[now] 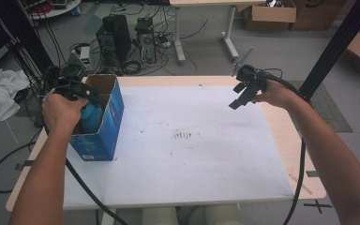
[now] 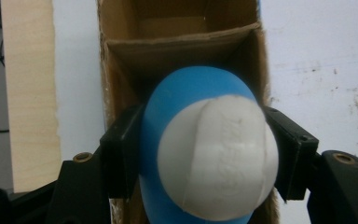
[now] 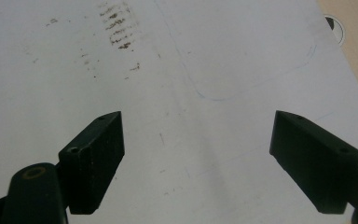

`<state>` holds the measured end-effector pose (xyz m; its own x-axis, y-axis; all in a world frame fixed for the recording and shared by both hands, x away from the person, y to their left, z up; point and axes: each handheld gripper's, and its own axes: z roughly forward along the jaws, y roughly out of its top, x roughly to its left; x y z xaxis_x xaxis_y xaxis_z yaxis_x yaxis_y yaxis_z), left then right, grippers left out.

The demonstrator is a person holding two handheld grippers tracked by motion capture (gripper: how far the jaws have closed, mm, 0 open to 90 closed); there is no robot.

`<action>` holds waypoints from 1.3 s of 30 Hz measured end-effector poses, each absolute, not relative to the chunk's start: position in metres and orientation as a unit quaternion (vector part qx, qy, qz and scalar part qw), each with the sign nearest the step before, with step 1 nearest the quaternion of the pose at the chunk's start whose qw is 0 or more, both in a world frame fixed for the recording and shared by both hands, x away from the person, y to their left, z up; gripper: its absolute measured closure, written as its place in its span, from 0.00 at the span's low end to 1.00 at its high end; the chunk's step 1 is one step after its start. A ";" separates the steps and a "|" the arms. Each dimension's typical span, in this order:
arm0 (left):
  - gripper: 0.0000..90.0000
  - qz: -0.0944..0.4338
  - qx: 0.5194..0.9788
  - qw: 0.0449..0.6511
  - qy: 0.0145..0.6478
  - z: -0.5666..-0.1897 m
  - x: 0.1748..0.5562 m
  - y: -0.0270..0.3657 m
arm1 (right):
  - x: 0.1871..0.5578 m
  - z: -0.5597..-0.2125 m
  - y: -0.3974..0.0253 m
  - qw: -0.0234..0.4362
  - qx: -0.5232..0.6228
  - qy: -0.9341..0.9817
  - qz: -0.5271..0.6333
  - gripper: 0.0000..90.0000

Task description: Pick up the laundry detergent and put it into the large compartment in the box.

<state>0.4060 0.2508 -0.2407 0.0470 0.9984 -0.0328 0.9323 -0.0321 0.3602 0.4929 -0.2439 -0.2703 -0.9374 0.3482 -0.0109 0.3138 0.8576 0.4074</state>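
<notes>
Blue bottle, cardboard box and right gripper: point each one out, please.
blue bottle (image 2: 214, 154): left gripper view, on its white cap.
cardboard box (image 1: 108, 126): high view, on its blue outer side wall.
right gripper (image 3: 196, 163): right gripper view, midway between its open jaws.

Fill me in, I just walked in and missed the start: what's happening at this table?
A person works with a handheld claw in each hand. The left claw is shut on a blue bottle with a white cap, holding it in the open top of a blue cardboard box at the table's left edge. The right claw is open with nothing between its jaws, held over the white table top on the right side.
</notes>
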 end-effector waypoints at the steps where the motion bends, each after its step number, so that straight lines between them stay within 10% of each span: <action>1: 0.42 0.114 0.710 0.143 0.680 -0.243 0.406 0.251 | 0.493 -0.270 -0.244 0.043 0.173 0.963 0.204 0.20; 39: 0.41 0.101 0.715 0.120 0.682 -0.274 0.411 0.253 | 0.493 -0.275 -0.242 0.039 0.173 0.964 0.200 0.20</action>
<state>0.4109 0.2535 -0.2742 0.0506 0.9985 -0.0195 0.9499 -0.0421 0.3096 0.4932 -0.2418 -0.2749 -0.9373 0.3485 -0.0064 0.3172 0.8605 0.3986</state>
